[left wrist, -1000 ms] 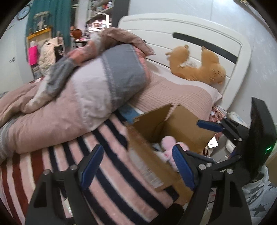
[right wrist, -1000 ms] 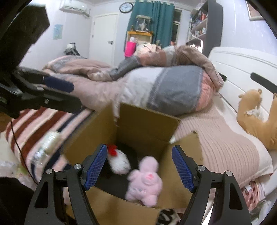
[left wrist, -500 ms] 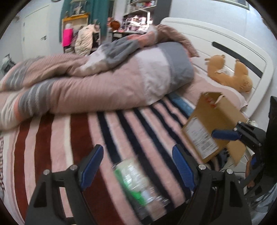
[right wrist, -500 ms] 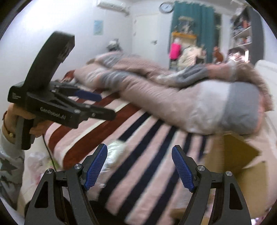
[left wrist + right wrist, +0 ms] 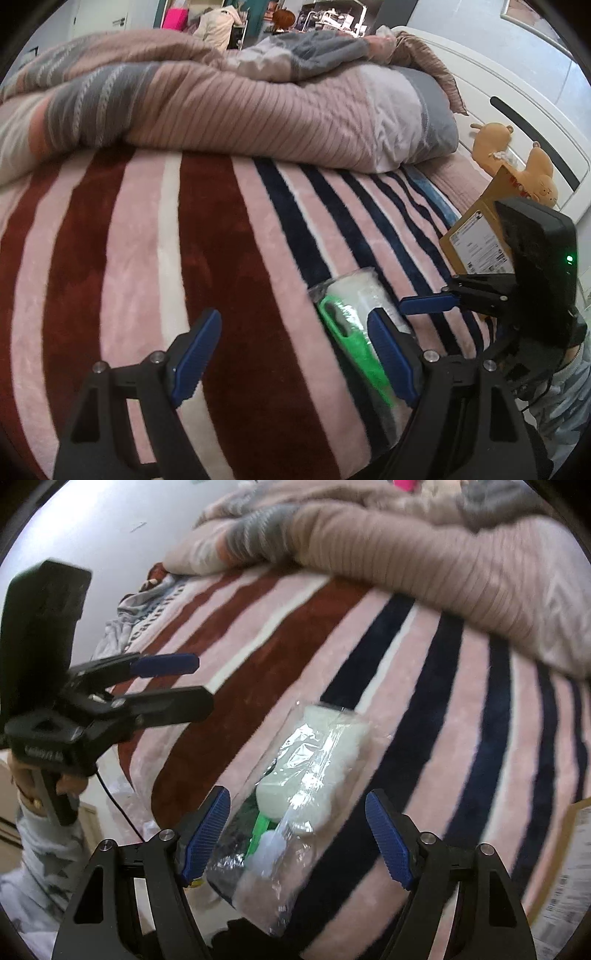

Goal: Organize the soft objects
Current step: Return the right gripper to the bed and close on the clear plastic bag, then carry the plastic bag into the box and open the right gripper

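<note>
A bed [image 5: 155,236] is covered by a plush blanket striped in pink, maroon, navy and white; a ribbed pink and grey duvet [image 5: 236,107] is heaped along its far side, against a white headboard [image 5: 517,122]; an orange plush toy [image 5: 535,173] is seen lying by the headboard, partly hidden behind a cardboard box [image 5: 480,236], whose printed shipping label is too small to be read. A clear plastic packet [image 5: 306,794] of white fluffy material with a green part inside lies on the blanket near the bed's edge. The right tool [image 5: 297,843] is held released, its blue pads either side of the packet's near end, contact not discernible; the left tool [image 5: 295,365] is likewise spread and empty, the packet just beside its right pad; lettering on the left tool's body is blurred.
</note>
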